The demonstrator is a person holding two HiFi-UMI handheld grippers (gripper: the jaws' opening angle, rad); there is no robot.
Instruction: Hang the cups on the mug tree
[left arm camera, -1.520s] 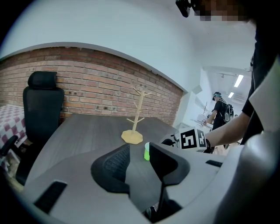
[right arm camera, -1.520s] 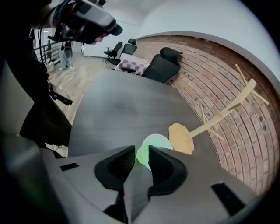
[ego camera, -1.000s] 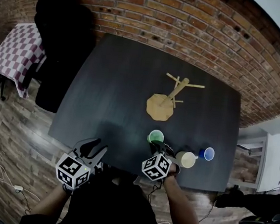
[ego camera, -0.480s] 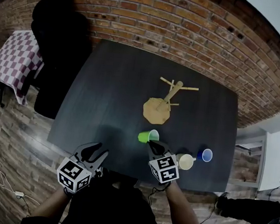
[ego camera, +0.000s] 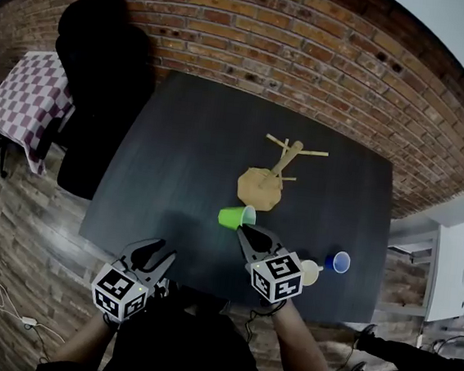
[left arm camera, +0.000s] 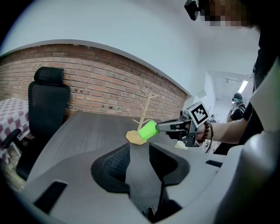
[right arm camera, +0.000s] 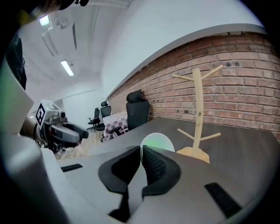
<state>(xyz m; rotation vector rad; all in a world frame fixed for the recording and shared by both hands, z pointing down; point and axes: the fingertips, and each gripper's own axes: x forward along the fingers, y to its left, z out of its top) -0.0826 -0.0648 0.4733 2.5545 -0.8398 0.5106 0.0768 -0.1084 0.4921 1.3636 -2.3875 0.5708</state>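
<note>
Head view overhead; gripper views tabletop-low (all share mug tree (ego camera: pixel 279 169)).

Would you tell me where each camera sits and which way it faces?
Head view: on the person's head, looking steeply down at the table, mug tree and cups; both forearms, left gripper and right gripper show.
Left gripper view: on the left gripper, looking along its open, empty jaws toward the brick wall; the right hand shows.
Right gripper view: on the right gripper, facing the mug tree, jaws shut on the green cup; the left gripper shows.
Shared: all show the green cup and mug tree.
</note>
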